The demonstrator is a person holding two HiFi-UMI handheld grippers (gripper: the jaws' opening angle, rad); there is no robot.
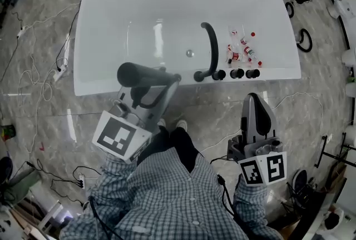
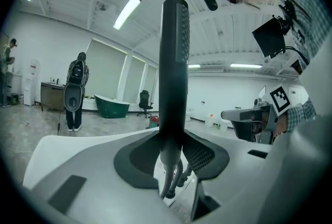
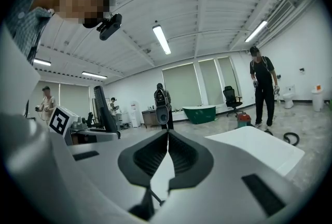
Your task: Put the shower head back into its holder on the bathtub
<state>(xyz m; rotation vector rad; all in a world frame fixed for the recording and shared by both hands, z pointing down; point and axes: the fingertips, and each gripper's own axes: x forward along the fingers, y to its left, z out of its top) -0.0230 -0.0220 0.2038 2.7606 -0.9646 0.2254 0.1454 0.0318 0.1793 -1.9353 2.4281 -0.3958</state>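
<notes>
My left tool (image 2: pixel 174 137) covers most of the hose (image 2: pixel 170 186). I only see a short loop of it hanging below the jaws in the left gripper view, and in the head view it is hidden altogether. Dark fittings (image 1: pixel 236 73) line the bathtub's (image 1: pixel 111 22) near rim beside the curved spout (image 1: pixel 212 47). I cannot tell which of them takes the shower head (image 2: pixel 174 57). Some small items (image 1: pixel 243 51) lie inside the bathtub by the spout, too small to identify.

The left tool is clenched on the shower head's lower stem, and the dark bar stands upright out of the jaws in that tool's view. From the head view the shower head lies level just outside the bathtub's near rim, left of the spout and clear of the fittings.

My right tool (image 3: pixel 167 134) has its jaws pressed together with nothing between them. It hangs outside the bathtub's near rim, below the fittings and apart from them.
</notes>
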